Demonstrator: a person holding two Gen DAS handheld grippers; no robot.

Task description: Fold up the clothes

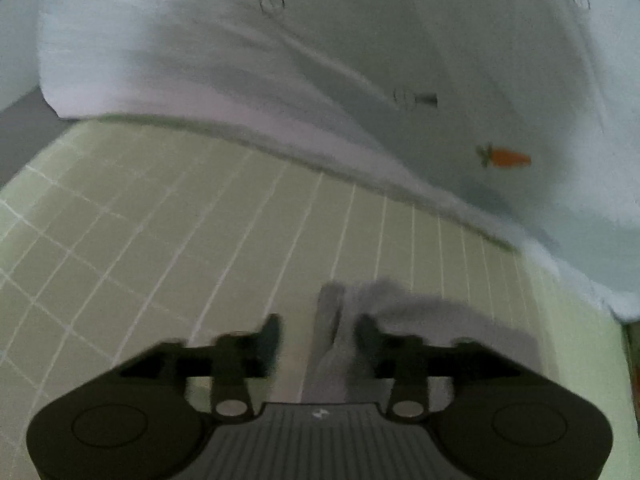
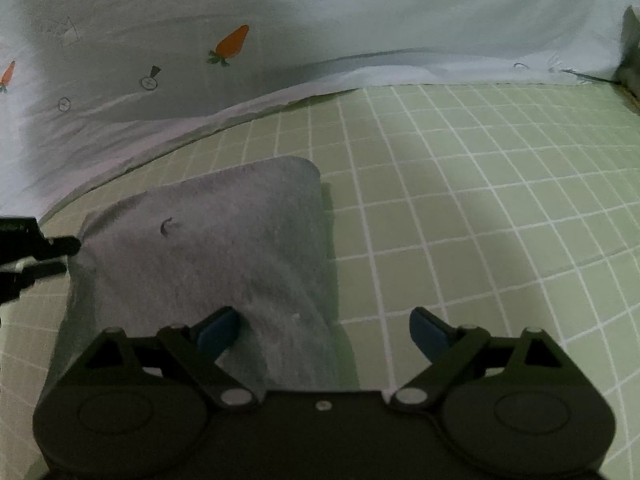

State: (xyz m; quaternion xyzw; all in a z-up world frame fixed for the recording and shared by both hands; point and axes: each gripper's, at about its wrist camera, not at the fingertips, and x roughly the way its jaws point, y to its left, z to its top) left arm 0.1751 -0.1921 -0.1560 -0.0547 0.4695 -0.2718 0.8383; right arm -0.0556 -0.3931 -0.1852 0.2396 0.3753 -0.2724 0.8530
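Note:
A folded grey garment (image 2: pixel 208 248) lies on the green grid mat (image 2: pixel 460 208). My right gripper (image 2: pixel 324 328) is open just above its near right edge, with the left blue pad (image 2: pixel 218 330) over the cloth. My left gripper (image 1: pixel 318 336) is open at the garment's left edge (image 1: pixel 400 308), with grey cloth between its fingers; it also shows in the right wrist view (image 2: pixel 60 256) touching the garment's left corner.
A white cloth printed with orange carrots (image 2: pixel 232 44) lies along the far side of the mat (image 1: pixel 180 216), also seen in the left wrist view (image 1: pixel 504 158). A dark object (image 2: pixel 630 52) stands at the far right.

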